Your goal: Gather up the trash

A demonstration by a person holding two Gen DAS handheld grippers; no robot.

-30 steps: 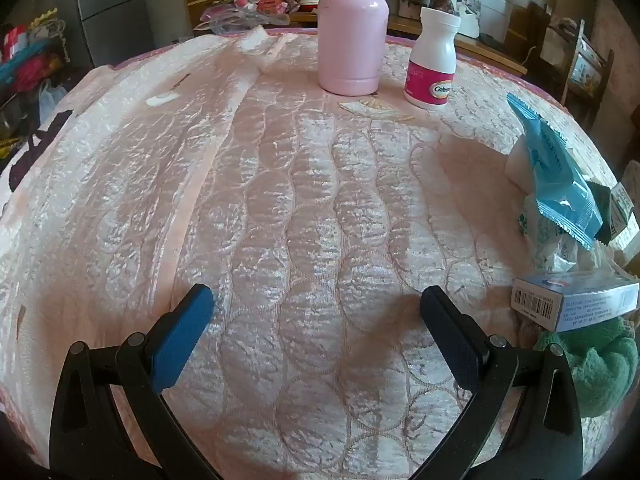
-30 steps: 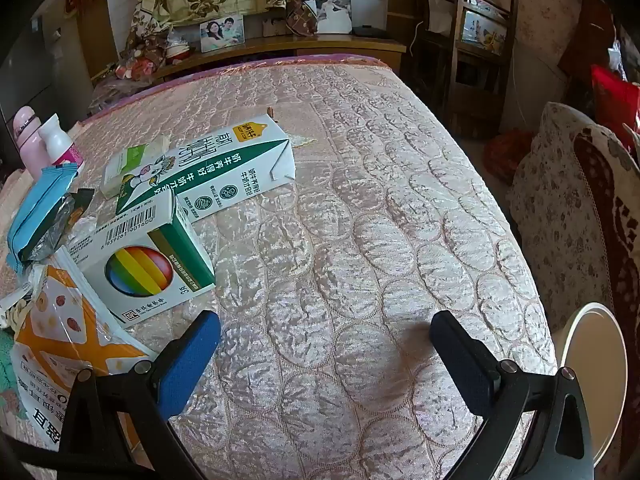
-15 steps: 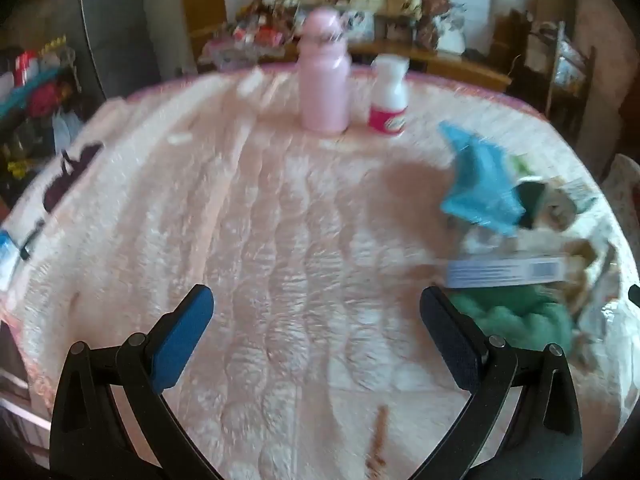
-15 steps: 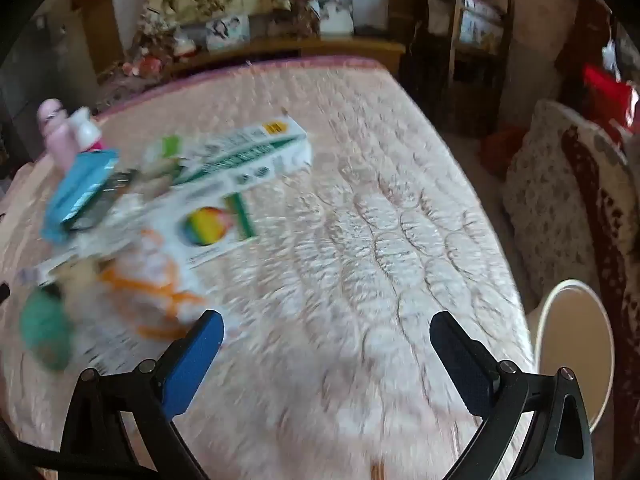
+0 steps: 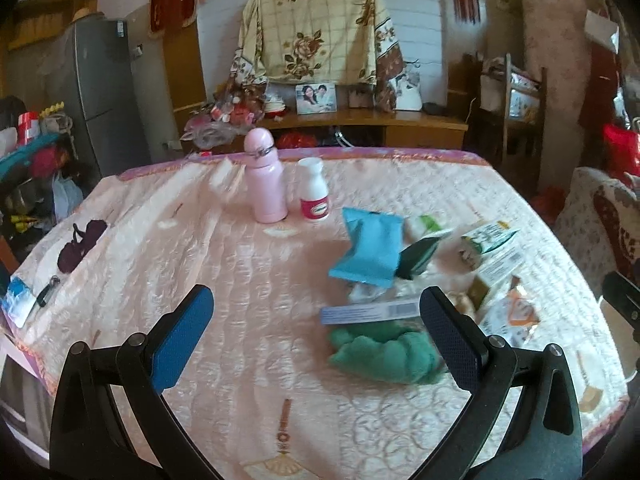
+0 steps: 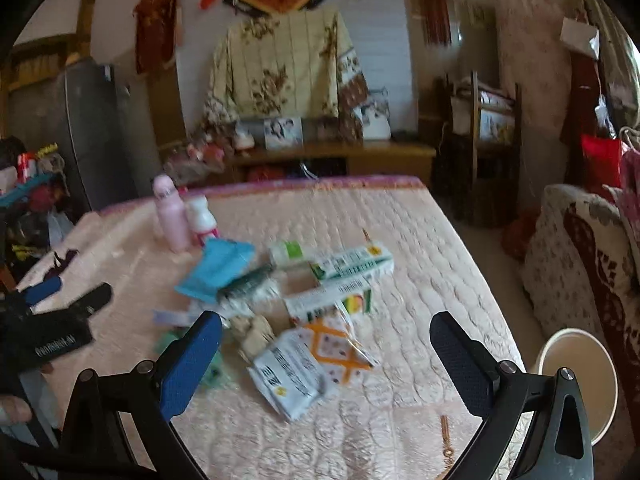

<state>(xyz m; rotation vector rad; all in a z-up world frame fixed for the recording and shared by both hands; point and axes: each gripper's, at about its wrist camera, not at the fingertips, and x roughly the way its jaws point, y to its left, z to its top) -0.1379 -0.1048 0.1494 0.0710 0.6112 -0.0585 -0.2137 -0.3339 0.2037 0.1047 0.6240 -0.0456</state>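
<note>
Cluttered bedroom: a quilted pink bed (image 5: 224, 264) carries everything, with a wooden shelf and photo frame behind its far edge.

Left gripper (image 5: 316, 336): fingers spread wide, holding nothing, above the near edge of the bed. Right gripper (image 6: 326, 360): fingers likewise wide and empty, above the near edge towards the right corner.

Location of task items: the trash lies in 1 loose pile right of the bed's centre. It includes a blue packet (image 5: 370, 250), a milk carton (image 6: 352, 266), a rainbow-printed box (image 6: 340, 304), an orange-and-white wrapper (image 6: 340, 346), a white pouch (image 6: 290, 378) and a flat box with a barcode (image 5: 370, 312). A green cloth (image 5: 386, 354) lies at the near side of the pile, touching the flat box. A round bin (image 6: 576, 384) stands beside the bed's right edge.

Risks, as judged:
1. A pink bottle (image 5: 264, 178) and a white pill bottle (image 5: 314, 196) stand upright just beyond the pile. A careless reach could topple them or take them as trash.
2. The items overlap, so a pinch on 1 may drag or scatter its neighbours.
3. Glossy wrappers may slip from the fingers, and flat packets on soft quilting are hard to get under.
4. The cloth may snag and come along.
5. Both views are blurred, so aim is uncertain.
</note>
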